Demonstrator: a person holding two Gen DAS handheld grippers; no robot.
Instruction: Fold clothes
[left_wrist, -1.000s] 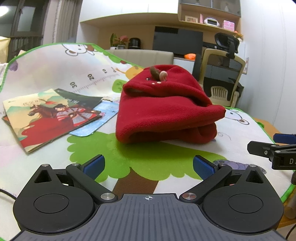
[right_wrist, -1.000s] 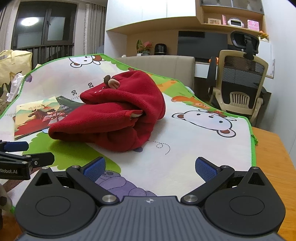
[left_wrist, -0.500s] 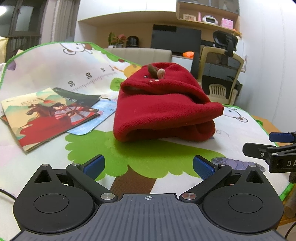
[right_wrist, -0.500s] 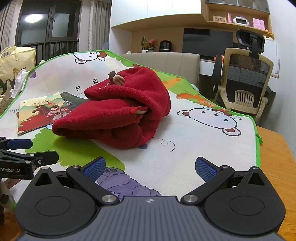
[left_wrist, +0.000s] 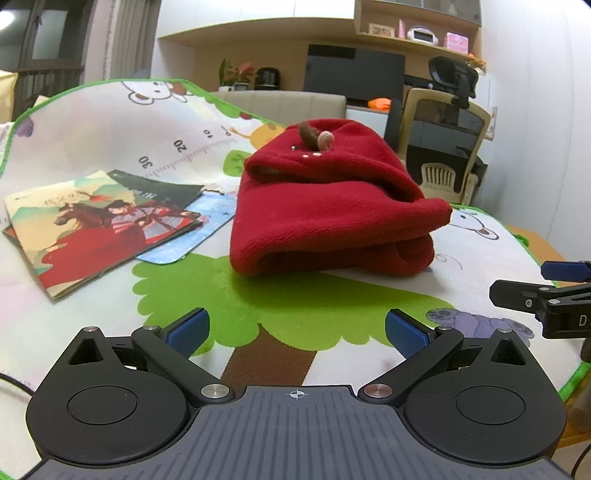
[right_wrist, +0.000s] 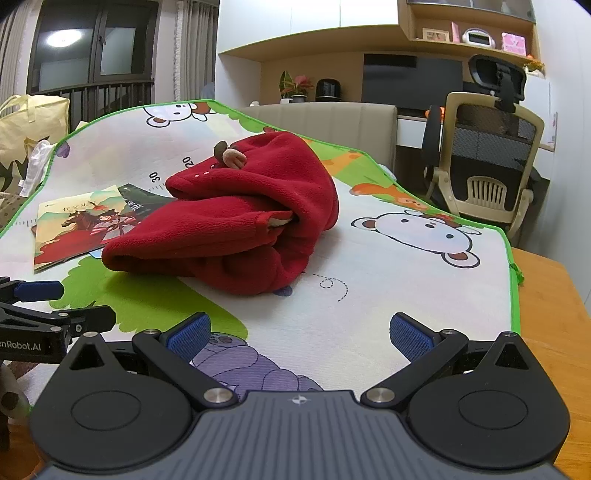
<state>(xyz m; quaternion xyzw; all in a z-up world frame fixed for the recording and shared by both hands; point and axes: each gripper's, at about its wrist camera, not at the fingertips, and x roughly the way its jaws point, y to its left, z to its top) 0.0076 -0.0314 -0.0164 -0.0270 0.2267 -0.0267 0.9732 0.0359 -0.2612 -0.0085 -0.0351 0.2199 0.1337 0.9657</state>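
One red fleece garment (left_wrist: 332, 206) lies folded in a thick bundle on the cartoon play mat (left_wrist: 295, 302), about mid-mat, over the crown of the printed green tree. Small brown and pink ear-like tabs (left_wrist: 316, 137) stick up from its top fold. From the right wrist view a cuff (right_wrist: 271, 221) with a pale lining shows tucked into the fold on the garment's right side.

Just left of the garment, near but apart: an illustrated book (left_wrist: 96, 229) showing a rider in red on a horse, with a dark booklet (left_wrist: 159, 190) and a blue card (left_wrist: 195, 229) partly under it.

Left gripper (left_wrist: 297, 328): jaws spread wide, blue pads (left_wrist: 188, 330) empty, low over the mat's near part, short of the garment. Right gripper (right_wrist: 301, 332): jaws likewise spread, holding nothing, over the purple animal print, the garment ahead and to its left. Each gripper shows at the edge of the other's view.

Mat edged in green; bare wooden tabletop (right_wrist: 550, 302) beyond its right edge. Behind: beige sofa back (right_wrist: 332, 118), mesh office chair (right_wrist: 491, 158), wall shelves (right_wrist: 469, 37) with small items, a potted plant (right_wrist: 295, 86).
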